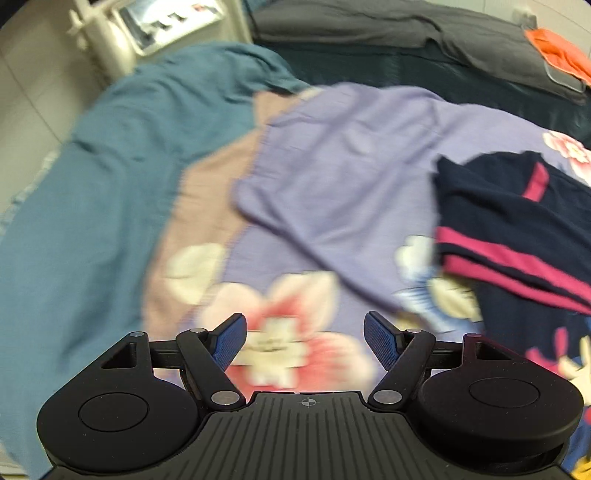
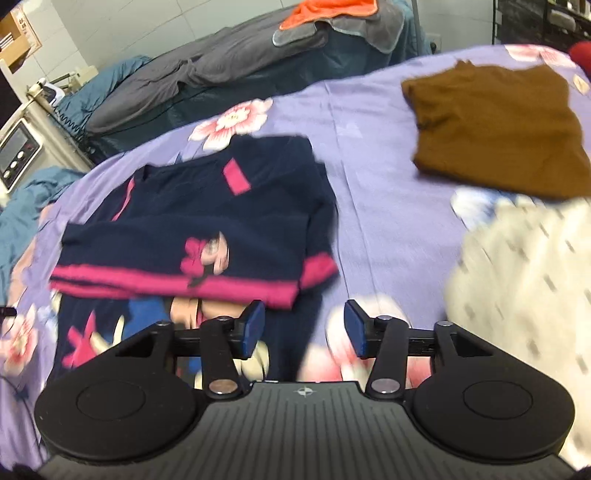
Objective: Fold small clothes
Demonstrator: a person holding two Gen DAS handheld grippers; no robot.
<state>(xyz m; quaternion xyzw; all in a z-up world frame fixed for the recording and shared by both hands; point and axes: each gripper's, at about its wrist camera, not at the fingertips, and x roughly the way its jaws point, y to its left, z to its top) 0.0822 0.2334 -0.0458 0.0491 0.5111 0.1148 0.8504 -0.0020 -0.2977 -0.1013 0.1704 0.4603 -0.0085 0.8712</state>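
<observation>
A small navy garment with pink stripes (image 2: 207, 225) lies partly folded on the purple floral bedsheet (image 2: 373, 192); its upper part is laid over its printed lower part. It shows at the right edge of the left wrist view (image 1: 517, 229). My right gripper (image 2: 301, 326) is open and empty, just above the garment's near right edge. My left gripper (image 1: 304, 338) is open and empty over bare sheet (image 1: 332, 177), left of the garment.
A folded brown garment (image 2: 498, 129) lies at the far right. A white patterned cloth (image 2: 524, 288) lies near right. A teal blanket (image 1: 92, 184) covers the bed's left edge. A grey duvet (image 2: 221, 62) and orange cloth (image 2: 325, 11) lie beyond.
</observation>
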